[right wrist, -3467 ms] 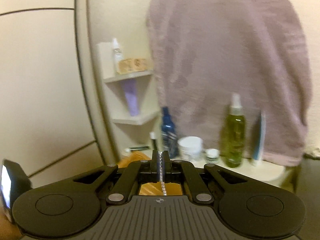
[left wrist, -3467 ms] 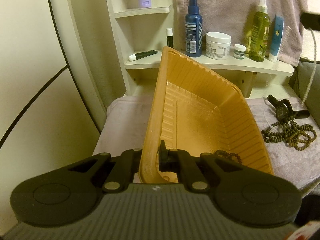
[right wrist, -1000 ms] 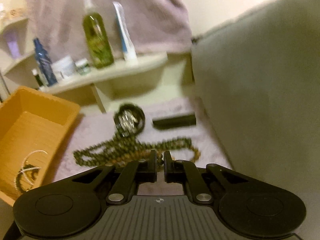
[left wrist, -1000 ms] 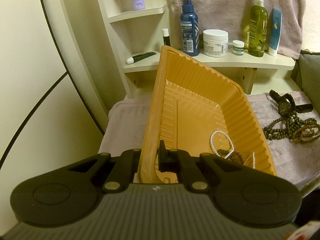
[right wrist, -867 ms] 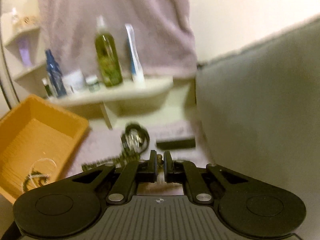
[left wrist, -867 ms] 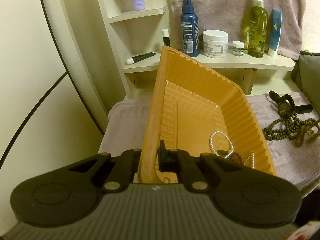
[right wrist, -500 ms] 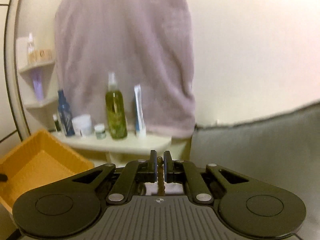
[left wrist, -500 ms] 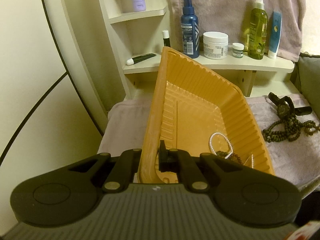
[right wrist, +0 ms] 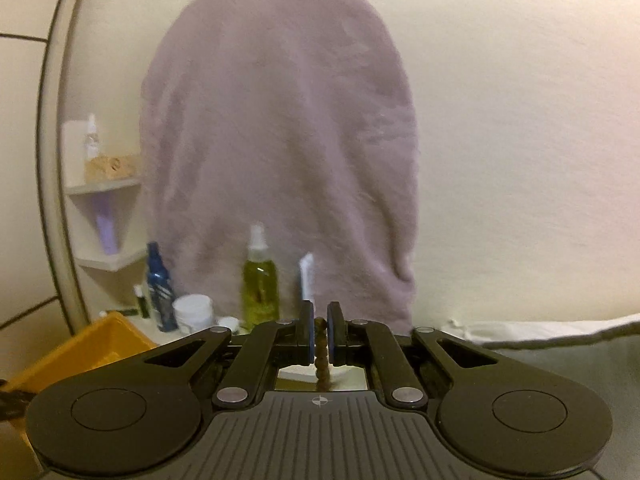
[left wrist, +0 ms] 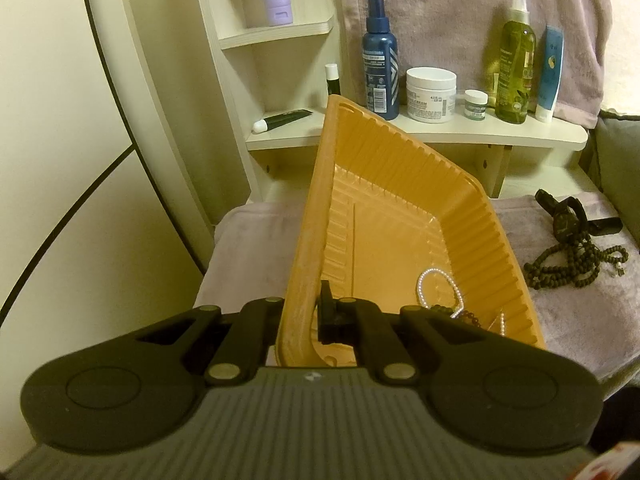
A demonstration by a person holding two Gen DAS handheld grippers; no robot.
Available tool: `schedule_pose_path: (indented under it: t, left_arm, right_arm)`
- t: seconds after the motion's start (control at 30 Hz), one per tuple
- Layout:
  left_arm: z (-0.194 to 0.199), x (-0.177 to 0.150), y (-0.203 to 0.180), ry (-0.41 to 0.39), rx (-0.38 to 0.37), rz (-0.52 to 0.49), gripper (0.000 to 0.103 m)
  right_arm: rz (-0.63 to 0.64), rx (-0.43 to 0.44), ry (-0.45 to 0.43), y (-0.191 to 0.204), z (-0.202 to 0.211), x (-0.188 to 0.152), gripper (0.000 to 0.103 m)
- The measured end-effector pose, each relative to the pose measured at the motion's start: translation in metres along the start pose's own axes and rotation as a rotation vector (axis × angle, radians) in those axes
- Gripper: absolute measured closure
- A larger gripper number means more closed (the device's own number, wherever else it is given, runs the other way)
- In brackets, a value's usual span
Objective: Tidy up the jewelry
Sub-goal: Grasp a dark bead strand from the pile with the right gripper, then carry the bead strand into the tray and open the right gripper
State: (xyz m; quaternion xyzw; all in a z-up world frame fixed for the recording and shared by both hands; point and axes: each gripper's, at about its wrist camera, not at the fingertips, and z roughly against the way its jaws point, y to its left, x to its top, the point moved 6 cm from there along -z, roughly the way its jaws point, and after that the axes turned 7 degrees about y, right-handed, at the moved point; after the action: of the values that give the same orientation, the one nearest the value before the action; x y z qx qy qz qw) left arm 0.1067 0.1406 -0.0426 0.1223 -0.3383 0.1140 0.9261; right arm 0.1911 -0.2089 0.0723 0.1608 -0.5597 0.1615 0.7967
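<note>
Beaded necklace [right wrist: 321, 354] hanging straight down, pinched by right hand-held gripper [right wrist: 319, 334]

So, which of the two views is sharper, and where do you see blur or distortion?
Left wrist view: sharp, warm dim light; the orange tray and shelf edges bend from the fisheye. Right wrist view: softer, the hanging towel and bottles blurred.

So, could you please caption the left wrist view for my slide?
Left gripper clamps the tilted orange tray holding a pearl bracelet.

Cream wall [right wrist: 520, 120], white corner shelves [left wrist: 440, 132]
</note>
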Motion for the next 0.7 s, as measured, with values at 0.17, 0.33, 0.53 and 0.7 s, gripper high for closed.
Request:
schedule_pose_path:
  t: [0.17,0.33,0.53,0.7]
  left_arm:
    - [0.0,0.0,0.001,-0.001,-0.003,0.006,0.098]
    - [0.0,0.001,0.002,-0.005,-0.008,0.01,0.098]
    - [-0.001,0.001,0.003,-0.004,-0.013,0.014,0.098]
    - [0.0,0.001,0.003,-0.005,-0.015,0.017,0.098]
  right_arm:
    - [0.003,0.094,-0.003,0.028,0.0,0.009,0.097]
    - [0.013,0.211,0.009,0.068,-0.008,0.015,0.097]
    - [-0.003,0.359,0.031,0.116,-0.023,0.02,0.097]
    - [-0.005,0.457,0.093,0.151,-0.043,0.012,0.097]
